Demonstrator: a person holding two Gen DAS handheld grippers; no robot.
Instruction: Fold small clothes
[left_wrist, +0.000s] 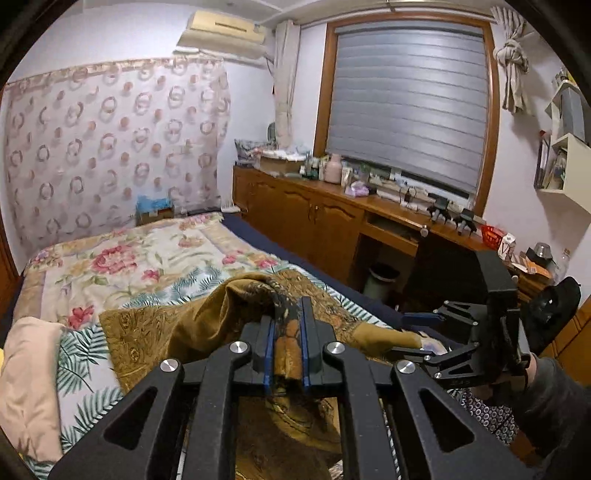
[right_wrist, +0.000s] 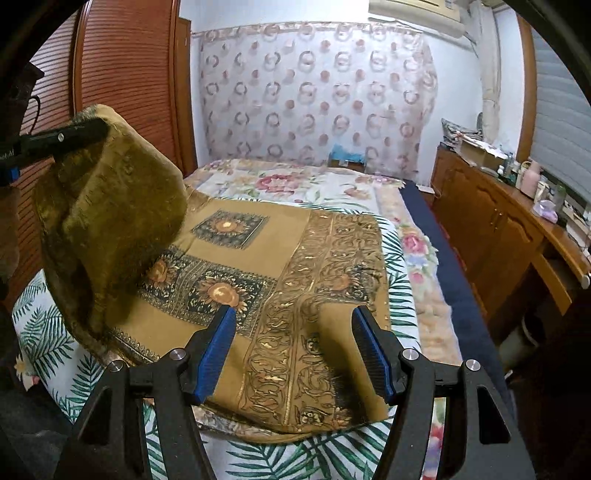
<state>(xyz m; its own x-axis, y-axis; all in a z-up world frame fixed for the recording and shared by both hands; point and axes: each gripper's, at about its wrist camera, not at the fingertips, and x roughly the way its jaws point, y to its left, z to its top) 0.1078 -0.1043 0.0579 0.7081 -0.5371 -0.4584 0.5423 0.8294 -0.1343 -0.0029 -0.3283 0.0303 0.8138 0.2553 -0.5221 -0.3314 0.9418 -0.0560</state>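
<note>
1. Scarf (right_wrist: 258, 266), mustard with sunflower squares, lies spread on the bed (left_wrist: 147, 254); its left corner is lifted.
2. Left tool (left_wrist: 287, 332) is clamped on that raised corner.
3. Right tool (right_wrist: 293, 347) hovers wide-jawed over the scarf's near edge, holding nothing.
4. No containers involved.

Hardly any writing can be read. In the right wrist view, a small white fragment of print, cut off by the frame edge and not legible as a word, stands on the left gripper (right_wrist: 79, 129) at the far left. In the left wrist view, a white carton (left_wrist: 506, 244) on the desk at right bears a dark mark like a "V".
</note>
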